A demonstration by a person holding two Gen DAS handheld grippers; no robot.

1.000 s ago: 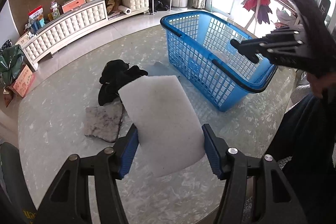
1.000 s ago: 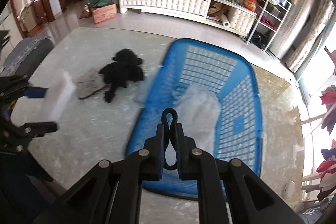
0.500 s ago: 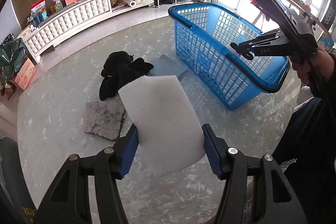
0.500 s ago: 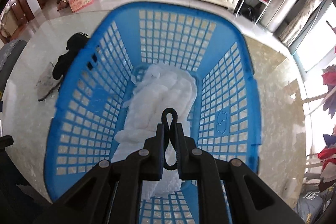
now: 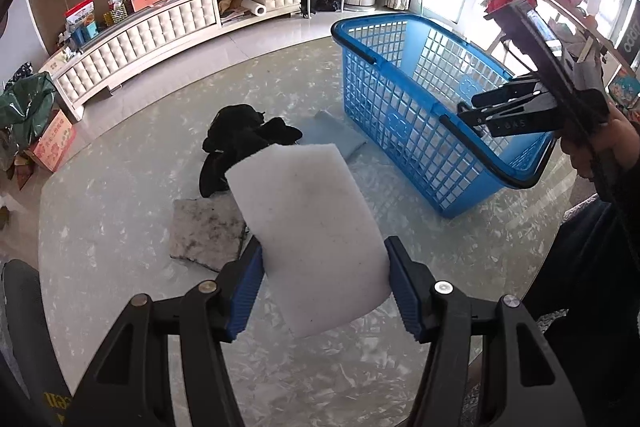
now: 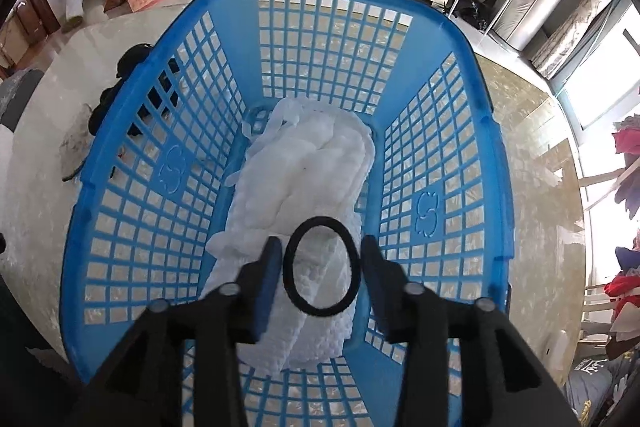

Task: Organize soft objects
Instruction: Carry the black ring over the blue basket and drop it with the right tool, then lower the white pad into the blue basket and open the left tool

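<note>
Starting at the left, a grey stained pad (image 5: 206,237) lies flat on the marbled surface (image 5: 120,187), one black soft bundle (image 5: 240,143) heaped just behind it, and a bluish flat piece (image 5: 334,135) rests between that bundle and the basket. Moving in, the left gripper (image 5: 324,287) has its jaws clamped on the two side edges of one white foam sheet (image 5: 308,227), held up off the surface. It looks featherlight and springy, so an edge pinch like this should carry it fine, though it may flop or spring out if squeezed too little. Further right stands the single blue basket (image 5: 400,115), slatted walls, handle folded down on its rim. Above it, the right gripper (image 6: 320,267) is opening its jaws as we speak, and one black elastic ring (image 6: 320,263) hangs between the pads, seemingly free of both and dropping. Stretchy, thin, weightless, that one; a pinch anywhere across the band would do. Beneath it one white quilted cloth (image 6: 304,179) already lies along the basket floor, limp and bulky, best gathered at a fold. So by my count: two pieces in or over the basket, four to go.
</note>
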